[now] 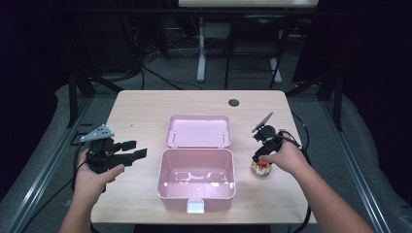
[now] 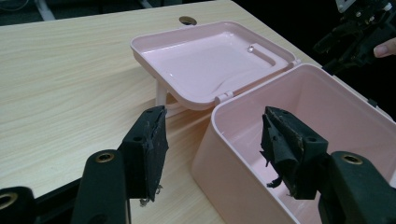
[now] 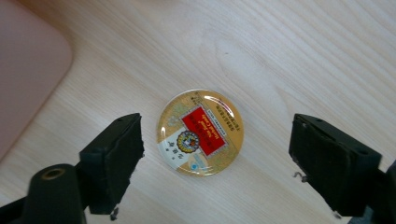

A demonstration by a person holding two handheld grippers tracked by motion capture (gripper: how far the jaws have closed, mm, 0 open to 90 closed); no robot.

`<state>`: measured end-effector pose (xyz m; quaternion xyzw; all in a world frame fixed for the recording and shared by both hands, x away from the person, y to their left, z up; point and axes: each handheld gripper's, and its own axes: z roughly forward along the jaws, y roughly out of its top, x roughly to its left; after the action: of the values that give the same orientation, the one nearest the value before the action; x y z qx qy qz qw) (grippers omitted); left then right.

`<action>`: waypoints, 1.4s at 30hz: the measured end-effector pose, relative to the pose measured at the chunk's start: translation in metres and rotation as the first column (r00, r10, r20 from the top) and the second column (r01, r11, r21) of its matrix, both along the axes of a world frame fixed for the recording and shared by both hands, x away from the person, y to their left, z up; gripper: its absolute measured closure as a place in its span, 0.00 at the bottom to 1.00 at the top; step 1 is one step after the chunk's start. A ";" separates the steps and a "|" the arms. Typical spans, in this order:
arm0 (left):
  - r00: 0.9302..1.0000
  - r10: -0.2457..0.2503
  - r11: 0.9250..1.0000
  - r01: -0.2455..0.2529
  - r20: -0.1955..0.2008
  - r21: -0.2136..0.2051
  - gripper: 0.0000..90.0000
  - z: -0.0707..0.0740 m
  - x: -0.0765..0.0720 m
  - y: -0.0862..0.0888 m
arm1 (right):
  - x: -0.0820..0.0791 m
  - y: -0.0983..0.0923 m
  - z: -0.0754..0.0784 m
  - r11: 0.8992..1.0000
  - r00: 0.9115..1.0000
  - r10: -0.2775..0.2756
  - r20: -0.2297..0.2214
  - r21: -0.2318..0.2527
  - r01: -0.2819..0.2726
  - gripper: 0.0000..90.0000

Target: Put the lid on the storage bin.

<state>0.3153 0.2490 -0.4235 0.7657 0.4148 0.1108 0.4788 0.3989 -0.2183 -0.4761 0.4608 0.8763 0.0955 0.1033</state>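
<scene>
On the one wooden table (image 1: 145,104) there is one pink box (image 1: 197,182) with one open lid (image 1: 198,131) at its 12 o'clock. One round gold tin (image 3: 200,132) lies at the box's 3 o'clock. Two grippers are present: the left gripper (image 1: 132,153) and the right gripper (image 1: 256,156).

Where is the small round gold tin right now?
The gold tin lies on the table, just right of the open pink box. The open right gripper is directly above it, jaws on either side.
</scene>
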 end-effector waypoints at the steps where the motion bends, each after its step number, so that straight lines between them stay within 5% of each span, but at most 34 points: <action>1: 1.000 -0.002 1.000 0.002 -0.001 0.002 0.45 0.000 0.000 0.000 | 0.001 -0.001 -0.002 1.000 1.000 0.005 -0.016 -0.005 -0.005 0.18; 31: 1.000 0.001 1.000 -0.001 -0.011 -0.001 0.45 -0.001 0.002 0.004 | 0.017 -0.001 -0.048 0.998 0.991 -0.026 -0.128 -0.059 0.019 0.07; 42: 1.000 0.000 1.000 0.000 -0.014 0.003 0.45 -0.001 0.002 0.004 | 0.019 0.000 -0.058 0.999 0.989 -0.037 -0.146 -0.039 0.031 0.06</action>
<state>0.3176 0.2526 -0.4250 0.7672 0.4180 0.1058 0.4749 0.4184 -0.2187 -0.5339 0.4794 0.8752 0.0434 0.0489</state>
